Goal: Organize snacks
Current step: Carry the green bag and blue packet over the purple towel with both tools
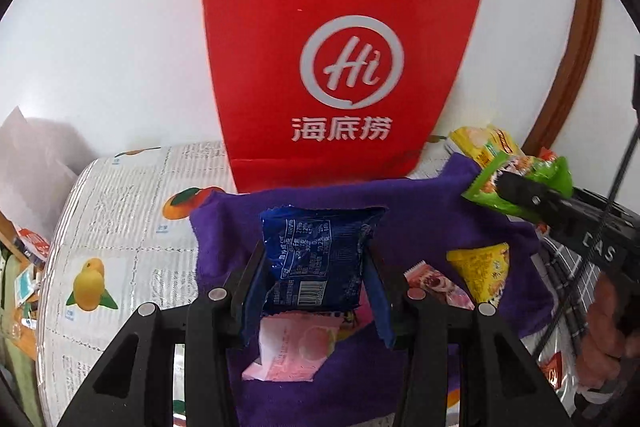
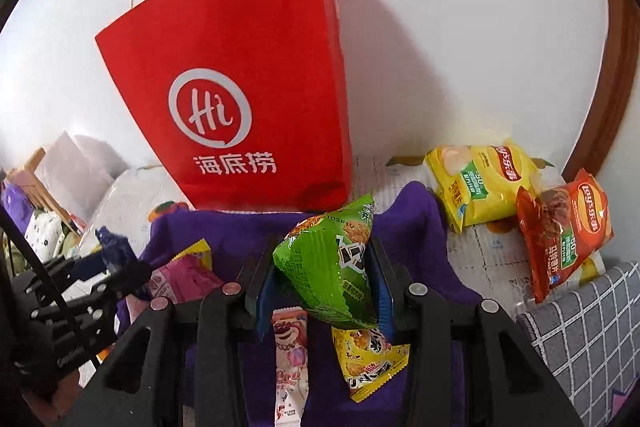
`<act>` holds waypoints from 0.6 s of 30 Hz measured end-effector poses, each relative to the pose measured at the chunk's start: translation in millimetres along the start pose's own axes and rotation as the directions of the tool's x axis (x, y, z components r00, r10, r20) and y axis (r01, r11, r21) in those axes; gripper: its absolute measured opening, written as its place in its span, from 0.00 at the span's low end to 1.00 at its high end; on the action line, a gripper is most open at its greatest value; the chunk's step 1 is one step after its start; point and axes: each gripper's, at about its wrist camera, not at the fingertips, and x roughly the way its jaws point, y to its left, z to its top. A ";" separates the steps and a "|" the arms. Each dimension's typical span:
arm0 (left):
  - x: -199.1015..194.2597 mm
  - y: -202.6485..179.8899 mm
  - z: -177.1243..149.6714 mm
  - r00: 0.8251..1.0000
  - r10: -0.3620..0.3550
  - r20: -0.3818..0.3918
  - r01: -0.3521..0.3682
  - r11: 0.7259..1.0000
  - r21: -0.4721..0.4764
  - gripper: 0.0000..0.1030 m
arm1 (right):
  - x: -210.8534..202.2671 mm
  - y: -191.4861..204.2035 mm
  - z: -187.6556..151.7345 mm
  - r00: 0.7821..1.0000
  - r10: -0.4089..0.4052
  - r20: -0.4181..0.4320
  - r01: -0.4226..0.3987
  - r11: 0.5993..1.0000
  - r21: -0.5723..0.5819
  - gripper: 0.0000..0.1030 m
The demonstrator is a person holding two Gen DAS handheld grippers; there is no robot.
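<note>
Right now your left gripper (image 1: 316,263) has its fingers clamped on a dark blue foil snack packet (image 1: 318,259), lifted above the purple cloth (image 1: 420,211). Your right gripper (image 2: 326,279) squeezes a bright green crinkly snack bag (image 2: 332,267) between its fingers, also raised over that cloth. Beneath you lie a pink peach-print sachet (image 1: 296,351), a yellow triangular snack pack (image 2: 368,363) and a long pink bear-print wrapper (image 2: 290,355). Straight ahead, a tall red paper bag with a white "Hi" logo (image 2: 248,99) stands against the white wall, at the cloth's far edge. Off to your right, a yellow chip bag (image 2: 484,179) and a red chip bag (image 2: 568,227) rest on the fruit-print tabletop (image 1: 120,227), the red one overlapping the yellow.
</note>
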 end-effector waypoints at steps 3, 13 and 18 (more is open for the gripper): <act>2.1 -1.1 -1.9 1.000 0.020 -0.007 -0.020 1.000 0.009 0.42 | 1.4 -4.8 0.0 1.000 0.004 -0.003 -0.004 1.000 0.015 0.40; 10.4 3.4 -3.2 0.997 0.068 -0.027 -0.068 0.998 0.005 0.42 | 8.2 -3.8 -2.6 1.000 -0.001 -0.025 0.001 1.000 0.001 0.40; 10.2 3.3 -2.2 0.998 0.064 -0.028 -0.064 0.998 0.004 0.42 | 6.0 -5.4 -2.4 1.000 0.003 -0.021 -0.003 1.000 0.004 0.40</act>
